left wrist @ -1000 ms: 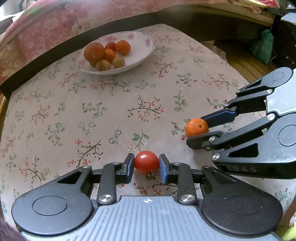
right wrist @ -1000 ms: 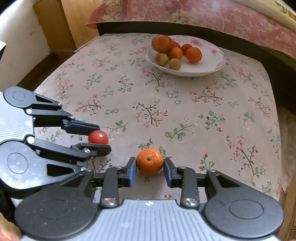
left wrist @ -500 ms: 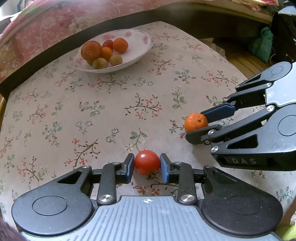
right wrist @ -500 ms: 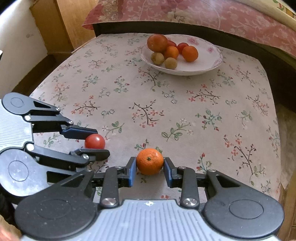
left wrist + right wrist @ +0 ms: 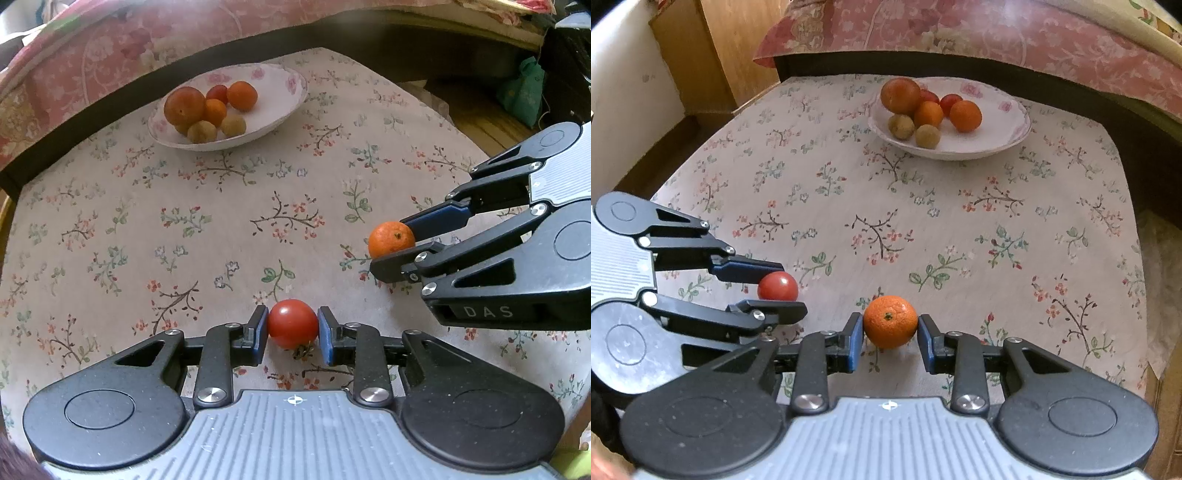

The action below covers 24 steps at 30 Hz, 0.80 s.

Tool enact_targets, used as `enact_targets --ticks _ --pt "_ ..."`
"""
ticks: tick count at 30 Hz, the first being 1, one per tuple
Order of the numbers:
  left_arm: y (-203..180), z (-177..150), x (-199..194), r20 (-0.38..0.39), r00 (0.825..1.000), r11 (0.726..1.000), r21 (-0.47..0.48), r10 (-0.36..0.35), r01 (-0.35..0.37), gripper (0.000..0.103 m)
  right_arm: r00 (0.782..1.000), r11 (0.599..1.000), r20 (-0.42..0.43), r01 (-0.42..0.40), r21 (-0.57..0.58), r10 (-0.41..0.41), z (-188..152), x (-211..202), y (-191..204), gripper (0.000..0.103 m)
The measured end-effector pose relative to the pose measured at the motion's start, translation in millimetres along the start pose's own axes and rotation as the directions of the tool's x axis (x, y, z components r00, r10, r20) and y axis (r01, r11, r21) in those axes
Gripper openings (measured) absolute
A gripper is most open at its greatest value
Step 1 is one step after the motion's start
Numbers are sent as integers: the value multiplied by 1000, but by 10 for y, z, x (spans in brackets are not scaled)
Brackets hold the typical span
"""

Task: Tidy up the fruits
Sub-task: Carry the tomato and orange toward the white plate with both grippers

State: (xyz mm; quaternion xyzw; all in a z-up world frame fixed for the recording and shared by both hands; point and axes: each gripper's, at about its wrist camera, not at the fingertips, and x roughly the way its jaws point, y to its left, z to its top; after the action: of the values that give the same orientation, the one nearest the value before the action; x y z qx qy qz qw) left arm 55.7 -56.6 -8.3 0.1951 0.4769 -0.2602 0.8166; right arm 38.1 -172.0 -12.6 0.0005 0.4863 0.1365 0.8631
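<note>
My left pads pinch a glossy red tomato (image 5: pixel 292 323), my right an orange tangerine (image 5: pixel 890 321); both are held above the cloth.

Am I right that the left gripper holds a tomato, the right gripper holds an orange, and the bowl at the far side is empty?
Not quite: the bowl is not empty; the right wrist view shows several fruits in it. The left gripper does hold the tomato, and the right gripper the orange.
</note>
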Motion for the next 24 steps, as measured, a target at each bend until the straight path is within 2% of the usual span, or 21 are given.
enact_targets --ticks 24 --pt "129 186 6 41 999 999 -32 36 -35 36 999 1000 29 24 4 -24 151 13 -12 33"
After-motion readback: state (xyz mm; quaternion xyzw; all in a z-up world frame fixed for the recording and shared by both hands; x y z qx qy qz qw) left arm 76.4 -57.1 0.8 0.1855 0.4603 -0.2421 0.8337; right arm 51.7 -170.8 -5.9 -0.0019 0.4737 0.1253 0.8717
